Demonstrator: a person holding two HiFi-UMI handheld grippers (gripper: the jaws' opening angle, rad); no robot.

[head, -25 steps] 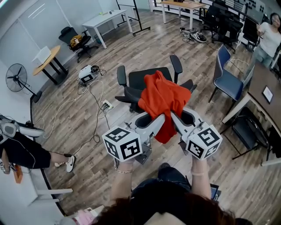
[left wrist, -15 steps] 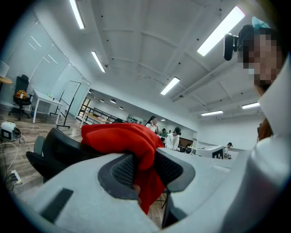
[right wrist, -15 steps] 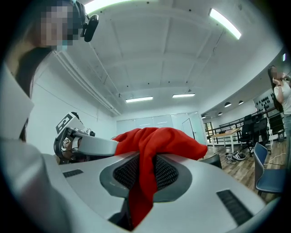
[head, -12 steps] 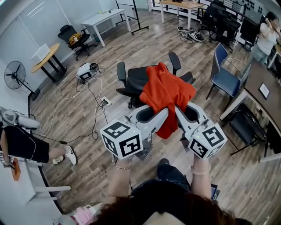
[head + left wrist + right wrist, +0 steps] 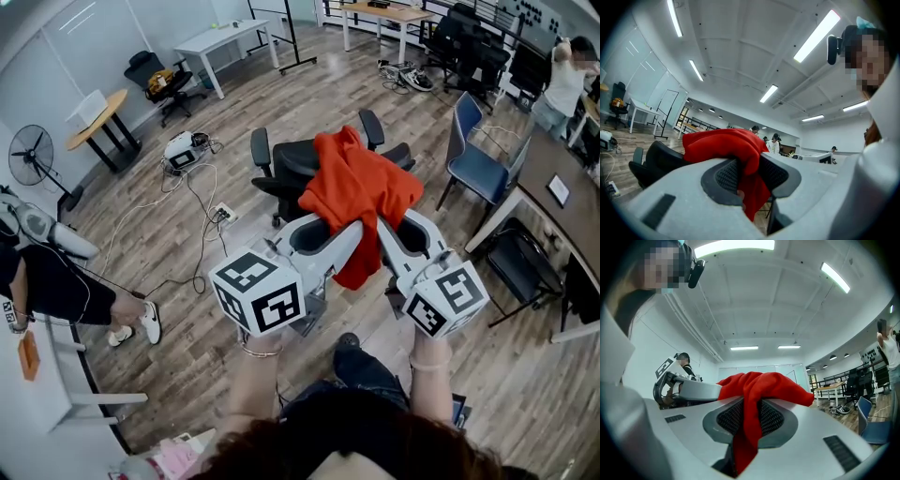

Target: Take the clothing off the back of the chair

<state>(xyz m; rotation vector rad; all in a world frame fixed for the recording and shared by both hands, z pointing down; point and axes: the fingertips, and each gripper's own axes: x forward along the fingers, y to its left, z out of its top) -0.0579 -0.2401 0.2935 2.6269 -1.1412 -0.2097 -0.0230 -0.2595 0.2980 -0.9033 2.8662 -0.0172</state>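
Left gripper (image 5: 349, 232): jaws nearly closed, clamped on a bunched fold of the red garment (image 5: 361, 187). The garment hung in a heap between both grippers, above the black chair (image 5: 286, 167); whether it touched the chair back could not be told. Right gripper (image 5: 382, 230): jaws likewise narrow, pinching a second fold, with a tail of cloth hanging below. Judged: light, soft and limp, not fragile. It would sag and could snag on an armrest (image 5: 260, 150). Best hold: thick bunched folds near the top edge, one per gripper.
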